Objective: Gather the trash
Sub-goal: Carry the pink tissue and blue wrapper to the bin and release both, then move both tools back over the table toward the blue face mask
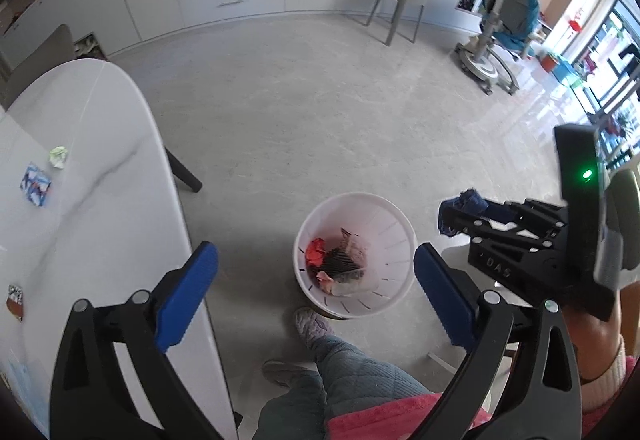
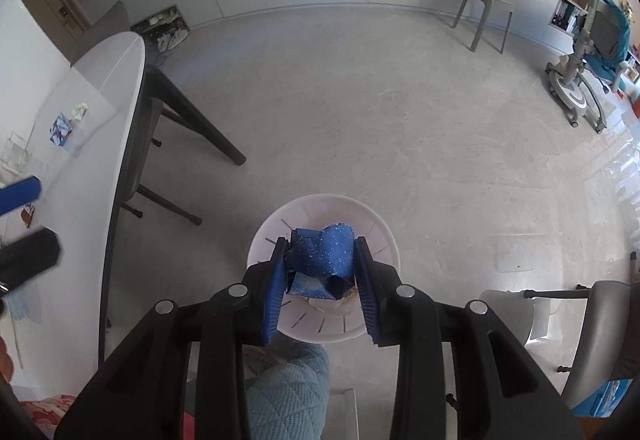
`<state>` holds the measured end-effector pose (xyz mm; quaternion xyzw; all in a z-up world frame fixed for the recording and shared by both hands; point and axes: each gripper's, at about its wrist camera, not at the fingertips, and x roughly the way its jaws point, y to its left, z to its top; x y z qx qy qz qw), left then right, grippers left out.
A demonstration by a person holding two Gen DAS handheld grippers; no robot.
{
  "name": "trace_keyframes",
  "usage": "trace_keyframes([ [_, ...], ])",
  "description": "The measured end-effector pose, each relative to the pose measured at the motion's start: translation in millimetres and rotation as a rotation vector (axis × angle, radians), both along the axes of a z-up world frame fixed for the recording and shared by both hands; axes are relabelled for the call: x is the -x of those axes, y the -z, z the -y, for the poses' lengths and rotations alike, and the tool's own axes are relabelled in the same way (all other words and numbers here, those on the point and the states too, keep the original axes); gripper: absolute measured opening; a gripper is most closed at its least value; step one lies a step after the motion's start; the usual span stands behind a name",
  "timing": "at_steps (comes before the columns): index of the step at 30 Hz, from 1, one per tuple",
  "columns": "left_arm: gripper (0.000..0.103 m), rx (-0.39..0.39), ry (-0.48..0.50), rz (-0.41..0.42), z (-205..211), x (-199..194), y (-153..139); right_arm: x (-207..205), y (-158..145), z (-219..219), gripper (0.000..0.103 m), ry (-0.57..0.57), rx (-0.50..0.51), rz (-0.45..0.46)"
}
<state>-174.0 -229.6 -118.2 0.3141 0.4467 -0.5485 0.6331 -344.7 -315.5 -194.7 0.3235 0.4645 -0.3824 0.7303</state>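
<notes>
A white slotted bin (image 1: 394,217) stands on the floor beside the white table (image 1: 104,167), with a red crumple (image 1: 316,251) and other scraps inside. My left gripper (image 1: 316,252) hangs above it, jaws wide open and empty. My right gripper (image 2: 322,246) is shut on a crumpled blue speckled wrapper (image 2: 324,254) directly over the bin (image 2: 264,236); it also shows in the left wrist view (image 1: 452,217), just right of the bin. On the table lie a green paper ball (image 1: 58,156), a blue patterned wrapper (image 1: 35,183) and a brown wrapper (image 1: 15,300).
A person's quilted trouser legs (image 1: 344,364) and slippers (image 1: 314,324) stand right by the bin. Black table legs (image 2: 200,123) slant out to the left of it. A grey stool (image 2: 486,13) and a wheeled chair (image 1: 500,35) stand far back, and a grey chair (image 2: 596,324) is close on the right.
</notes>
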Motion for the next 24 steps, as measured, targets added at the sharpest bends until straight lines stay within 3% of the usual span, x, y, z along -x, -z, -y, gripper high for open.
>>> trace_keyframes([
  [1, 0.095, 0.002, -0.017, 0.005, -3.4, -5.4, -2.3, -3.8, 5.6, -1.1, 0.041, -0.007, -0.010, -0.009],
  [4, 0.095, 0.006, -0.055, 0.003, -9.2, -16.6, -6.1, -13.4, 14.0, -5.3, 0.077, -0.013, -0.026, -0.040],
  [5, 0.095, 0.005, -0.067, 0.004, -10.6, -19.3, -6.7, -16.2, 13.3, -6.3, 0.081, -0.015, -0.022, -0.044],
  [16, 0.095, 0.026, -0.206, 0.018, -39.5, -60.2, -19.6, -53.1, -35.9, -9.0, 0.100, -0.062, 0.058, -0.019],
  [24, 0.095, 0.070, -0.378, 0.074, -97.7, -109.4, -43.9, -119.8, -72.9, -33.3, 0.101, -0.213, 0.105, 0.031],
])
